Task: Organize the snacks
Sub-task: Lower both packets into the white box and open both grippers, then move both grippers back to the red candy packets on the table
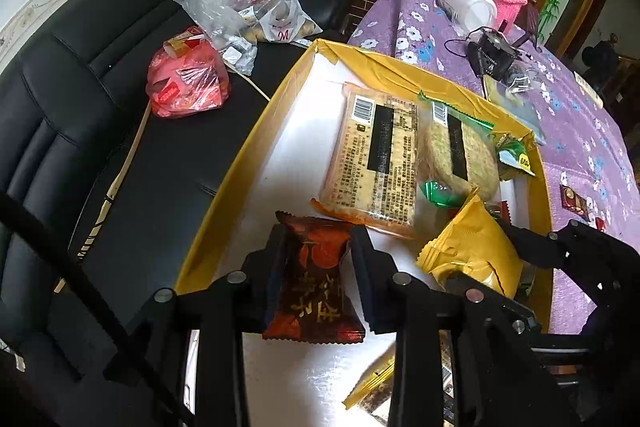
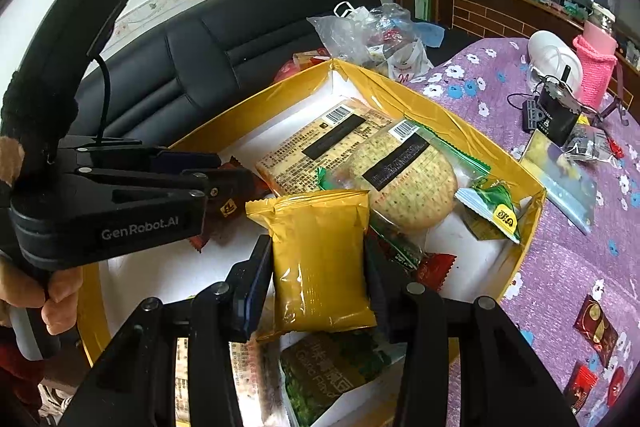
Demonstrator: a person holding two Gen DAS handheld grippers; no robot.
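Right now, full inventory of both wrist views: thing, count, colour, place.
yellow box: 1, yellow walls, white floor, on purple cloth beside sofa
dark red snack packet: 1, held over box by left gripper
yellow snack packet: 1, held over box by right gripper
cracker packs: 2, tan, barcodes up, flat in box
green packet: 1, box's right corner
purple floral cloth: 1, right of box
small red packets: several, on cloth
pink knit bottle: 1, far end of cloth
red bag: 1, on sofa
clear bags: a pile, on sofa
black sofa: 1, left
left gripper: fingers shut on dark red packet
right gripper: fingers shut on yellow packet
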